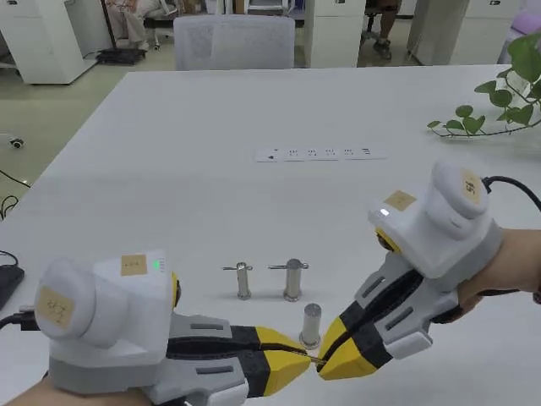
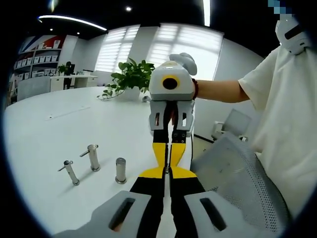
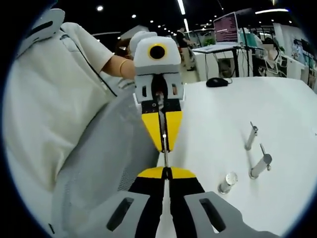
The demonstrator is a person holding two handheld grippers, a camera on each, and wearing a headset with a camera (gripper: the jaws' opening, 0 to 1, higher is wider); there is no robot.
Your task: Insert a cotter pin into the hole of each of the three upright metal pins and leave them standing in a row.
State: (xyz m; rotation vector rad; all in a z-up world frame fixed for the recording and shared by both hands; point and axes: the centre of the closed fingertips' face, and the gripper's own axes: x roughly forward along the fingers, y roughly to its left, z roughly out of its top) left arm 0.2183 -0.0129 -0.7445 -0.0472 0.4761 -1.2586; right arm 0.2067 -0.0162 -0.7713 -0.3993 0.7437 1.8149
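White table (image 1: pixel 169 169) in an open office w/ white desks behind. A power strip (image 1: pixel 321 154) lies flat mid-table, a grey chair (image 1: pixel 234 41) stands at the far edge and a plant (image 1: pixel 499 101) at far right. Left gripper (image 1: pixel 300 362) comes in from near left and right gripper (image 1: pixel 328 364) from near right, yellow tips meeting tip to tip at the near edge. Both have jaws pressed together. A thin cotter pin (image 1: pixel 318 362) shows as a sliver where the tips meet; can't tell which gripper actually has it. The bare metal pin (image 1: pixel 311 324) stands upright just beyond the tips, nothing through its hole. Two more upright pins, left one (image 1: pixel 243 281) and right one (image 1: pixel 292 279), stand side by side a bit farther back, each w/ a cotter pin across its top. The bare pin sits nearer and to the right, out of their line.
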